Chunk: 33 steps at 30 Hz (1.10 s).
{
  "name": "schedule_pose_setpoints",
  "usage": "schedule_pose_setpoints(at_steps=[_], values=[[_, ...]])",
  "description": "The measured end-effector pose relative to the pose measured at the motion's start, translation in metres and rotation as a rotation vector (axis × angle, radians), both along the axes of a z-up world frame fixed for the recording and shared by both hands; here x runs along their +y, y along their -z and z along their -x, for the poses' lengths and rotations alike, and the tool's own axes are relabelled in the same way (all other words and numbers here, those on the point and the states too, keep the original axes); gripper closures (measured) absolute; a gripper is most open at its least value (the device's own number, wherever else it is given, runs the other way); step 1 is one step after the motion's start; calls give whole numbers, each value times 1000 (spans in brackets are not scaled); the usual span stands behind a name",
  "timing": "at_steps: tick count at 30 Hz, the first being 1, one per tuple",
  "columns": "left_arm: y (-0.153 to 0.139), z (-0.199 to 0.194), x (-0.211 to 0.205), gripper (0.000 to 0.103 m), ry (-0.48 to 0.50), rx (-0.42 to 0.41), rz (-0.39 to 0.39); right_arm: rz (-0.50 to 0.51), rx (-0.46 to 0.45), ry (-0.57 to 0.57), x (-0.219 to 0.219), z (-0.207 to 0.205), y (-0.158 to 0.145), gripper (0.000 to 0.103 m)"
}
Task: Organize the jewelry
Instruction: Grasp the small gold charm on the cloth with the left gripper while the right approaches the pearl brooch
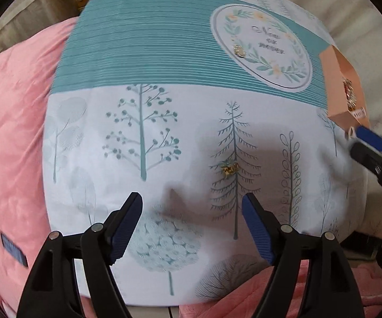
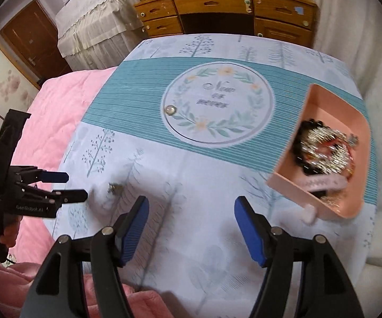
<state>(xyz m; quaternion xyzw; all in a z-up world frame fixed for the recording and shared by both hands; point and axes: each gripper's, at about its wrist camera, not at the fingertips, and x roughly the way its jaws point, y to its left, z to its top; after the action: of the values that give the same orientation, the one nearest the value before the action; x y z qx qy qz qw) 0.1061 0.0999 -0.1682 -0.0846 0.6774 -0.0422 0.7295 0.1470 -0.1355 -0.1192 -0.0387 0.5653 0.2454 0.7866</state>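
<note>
A small gold brooch (image 1: 229,169) lies on the tree-print cloth, just ahead of my open, empty left gripper (image 1: 192,210); it also shows in the right wrist view (image 2: 114,187). A round ring-like piece (image 1: 239,51) lies on the wreath medallion, also seen in the right wrist view (image 2: 170,110). A pink tray (image 2: 291,177) at the right holds a heap of silver, black and red jewelry (image 2: 323,151). My right gripper (image 2: 191,214) is open and empty above the cloth, left of the tray. The left gripper (image 2: 71,186) shows open beside the brooch.
The cloth (image 1: 143,53) covers a raised surface on a pink quilt (image 1: 8,137). A wooden desk with drawers (image 2: 217,13) stands behind, a lace-covered piece (image 2: 95,21) and a door (image 2: 29,29) to the left. The right gripper (image 1: 371,145) shows near the tray's corner (image 1: 346,116).
</note>
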Motion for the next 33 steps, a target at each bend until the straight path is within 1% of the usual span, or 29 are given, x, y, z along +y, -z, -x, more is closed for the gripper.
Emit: schedule_pose_setpoints(at_steps=[4,5,8,10,13,15,17,18,19,20,21,22,23,24,25,27,28,29,30,31,32,33], values=[[10,-5,-6,27,103,-40,41,-2,-52,1,24,-12,11,36],[14,-5,-8,27,137,-39,50,-5,-70,0,31,-16,14,36],[21,-7,-19,29,226,-40,27,-3,-146,-13,48,-29,24,36],[25,-7,-25,32,294,-61,18,0,-212,-26,59,-37,30,36],[28,-9,-32,33,377,-90,14,26,-306,-39,74,-47,43,36],[29,-10,-36,33,426,-107,-3,42,-341,-47,82,-54,51,36],[29,-11,-39,33,457,-127,2,54,-352,-54,89,-60,58,37],[29,-11,-41,34,472,-137,8,58,-351,-55,92,-63,60,41],[29,-12,-42,36,486,-145,9,54,-347,-55,95,-65,63,44],[28,-12,-42,39,500,-153,7,52,-339,-56,98,-67,66,49],[29,-12,-44,45,509,-157,3,54,-332,-59,100,-68,69,54],[29,-12,-45,49,518,-161,-2,61,-325,-63,104,-69,72,56],[29,-12,-45,51,528,-169,-2,67,-323,-65,106,-70,75,59],[28,-12,-46,57,536,-184,-5,72,-323,-66,108,-70,77,62],[27,-11,-47,60,545,-193,-6,77,-322,-68,110,-70,79,63],[27,-6,-48,61,557,-198,0,85,-317,-72,114,-71,83,67],[27,-5,-49,65,567,-205,5,88,-323,-71,115,-71,83,69],[26,-6,-51,66,574,-208,4,88,-325,-73,116,-71,84,72],[26,-5,-52,70,581,-214,1,84,-328,-74,117,-71,83,77],[25,-5,-53,79,588,-217,8,81,-327,-73,117,-73,84,81],[25,-5,-53,83,592,-216,16,77,-323,-72,118,-74,84,86],[27,-3,-50,88,596,-212,24,69,-315,-69,117,-76,84,86]])
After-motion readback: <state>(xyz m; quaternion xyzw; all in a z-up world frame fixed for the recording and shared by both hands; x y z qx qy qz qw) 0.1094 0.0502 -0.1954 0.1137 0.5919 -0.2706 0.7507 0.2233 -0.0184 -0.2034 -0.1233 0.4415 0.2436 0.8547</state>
